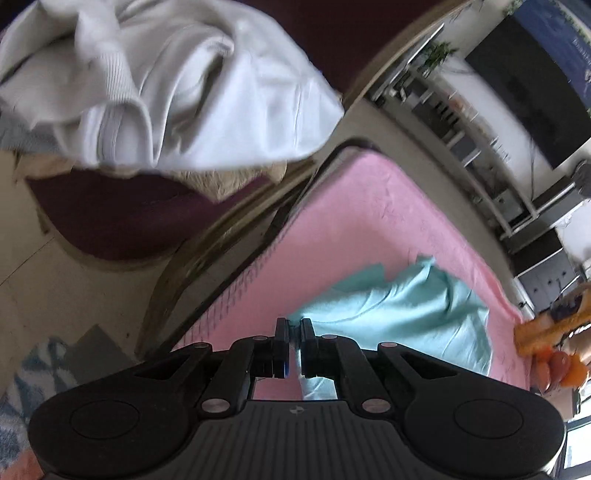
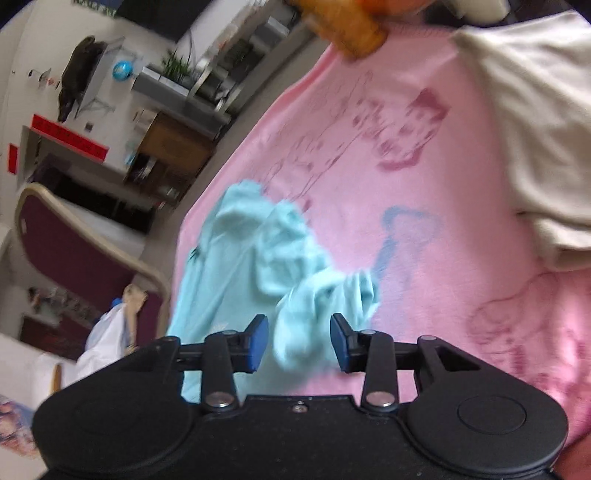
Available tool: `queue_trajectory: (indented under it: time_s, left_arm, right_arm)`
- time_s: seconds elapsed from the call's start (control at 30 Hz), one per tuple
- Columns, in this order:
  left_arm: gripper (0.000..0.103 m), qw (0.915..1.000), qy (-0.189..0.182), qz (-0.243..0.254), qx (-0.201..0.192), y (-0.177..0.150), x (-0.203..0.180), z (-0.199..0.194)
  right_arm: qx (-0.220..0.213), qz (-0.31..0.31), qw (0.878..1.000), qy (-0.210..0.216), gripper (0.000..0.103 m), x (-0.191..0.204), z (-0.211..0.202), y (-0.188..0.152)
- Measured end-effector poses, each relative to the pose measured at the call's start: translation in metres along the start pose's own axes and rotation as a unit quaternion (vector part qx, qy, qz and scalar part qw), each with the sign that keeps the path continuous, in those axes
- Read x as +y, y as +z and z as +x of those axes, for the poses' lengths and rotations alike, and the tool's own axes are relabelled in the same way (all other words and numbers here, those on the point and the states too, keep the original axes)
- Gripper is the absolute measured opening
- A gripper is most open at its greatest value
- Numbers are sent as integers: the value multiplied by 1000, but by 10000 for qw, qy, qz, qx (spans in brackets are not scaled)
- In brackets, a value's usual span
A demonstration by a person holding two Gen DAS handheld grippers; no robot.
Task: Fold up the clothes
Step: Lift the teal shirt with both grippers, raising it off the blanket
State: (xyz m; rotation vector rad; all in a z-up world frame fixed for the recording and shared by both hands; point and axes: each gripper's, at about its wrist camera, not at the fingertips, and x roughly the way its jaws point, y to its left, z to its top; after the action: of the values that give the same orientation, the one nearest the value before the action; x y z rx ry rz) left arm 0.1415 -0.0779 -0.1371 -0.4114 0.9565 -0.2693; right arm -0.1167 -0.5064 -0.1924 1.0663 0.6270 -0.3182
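Note:
A light teal garment (image 1: 406, 314) lies crumpled on a pink printed cover (image 1: 369, 221). In the left wrist view my left gripper (image 1: 294, 328) is shut on the near edge of the teal cloth, and a strip of it runs back between the fingers. In the right wrist view the same teal garment (image 2: 240, 266) lies bunched on the pink cover (image 2: 424, 184). My right gripper (image 2: 299, 328) stands open with a fold of teal cloth between its blue pads (image 2: 258, 343); the pads do not press on it.
A white garment (image 1: 184, 81) is heaped over a maroon chair (image 1: 122, 221) beside the pink surface. A cream cloth (image 2: 535, 129) lies at the far right of the cover. An orange object (image 2: 351, 33) sits at the cover's far edge. Shelves line the wall.

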Motion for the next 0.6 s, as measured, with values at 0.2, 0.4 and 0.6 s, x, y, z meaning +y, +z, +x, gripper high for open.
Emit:
queue_trajectory:
  time_s: [0.2,0.4,0.6]
  left_arm:
    - [4,9994,152,307,-101,-4,-9,-2]
    - [4,9989,189,404,-115,-6,-11,1]
    - [4,9986,191,471,-108,-6,-13,5]
  right_arm:
    - [-62,491,9983,-308,32,-18,1,1]
    - [258,623,9966,-478,27,-25,24,-2]
    - [90,65,9977,-662,2,-12,35,-10]
